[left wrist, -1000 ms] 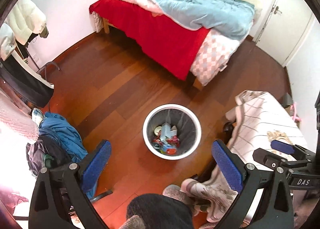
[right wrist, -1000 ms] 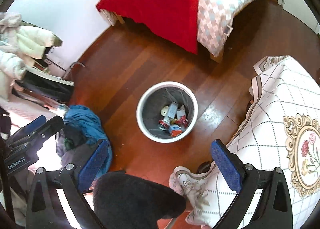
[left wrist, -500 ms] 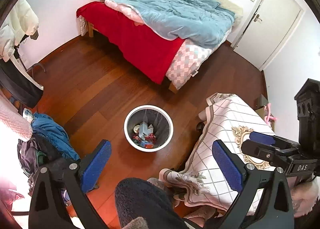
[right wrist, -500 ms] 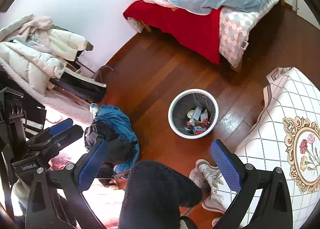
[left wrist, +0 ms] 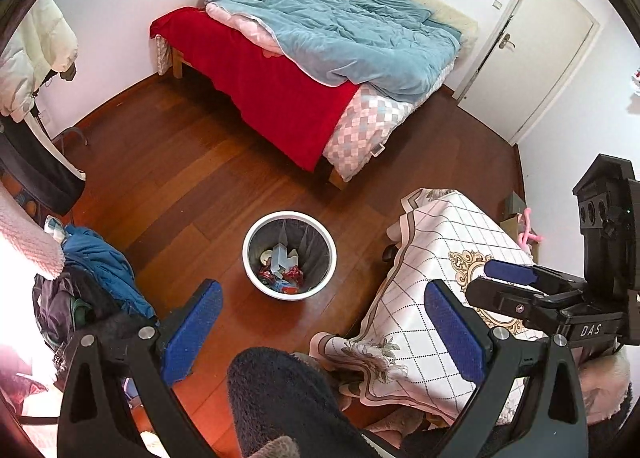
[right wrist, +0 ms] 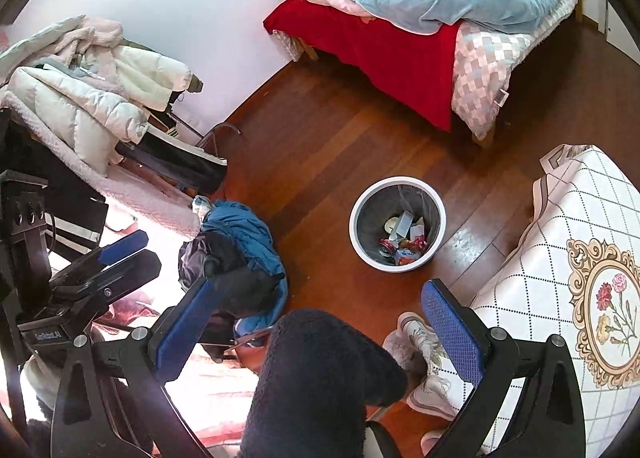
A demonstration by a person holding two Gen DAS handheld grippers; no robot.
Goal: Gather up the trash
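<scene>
From your left wrist view, your left gripper [left wrist: 324, 322] is held high above the floor, tilted down, its blue pads spread wide with nothing between them. The trash bin [left wrist: 256, 230] stands upright on the wooden floor [left wrist: 192, 177] ahead, mouth facing up, between the bed [left wrist: 304, 57] and the covered table [left wrist: 448, 242]; trash [left wrist: 282, 272] lies in its bottom. Your right gripper [left wrist: 516, 278] shows at the right, marked "DAS".

From your right wrist view, your right gripper [right wrist: 316, 326] also hangs high, jaws wide and empty. The bin [right wrist: 436, 201] sits ahead, well below. Your left gripper [right wrist: 120, 254] appears at the left, its label too blurred to read.
</scene>
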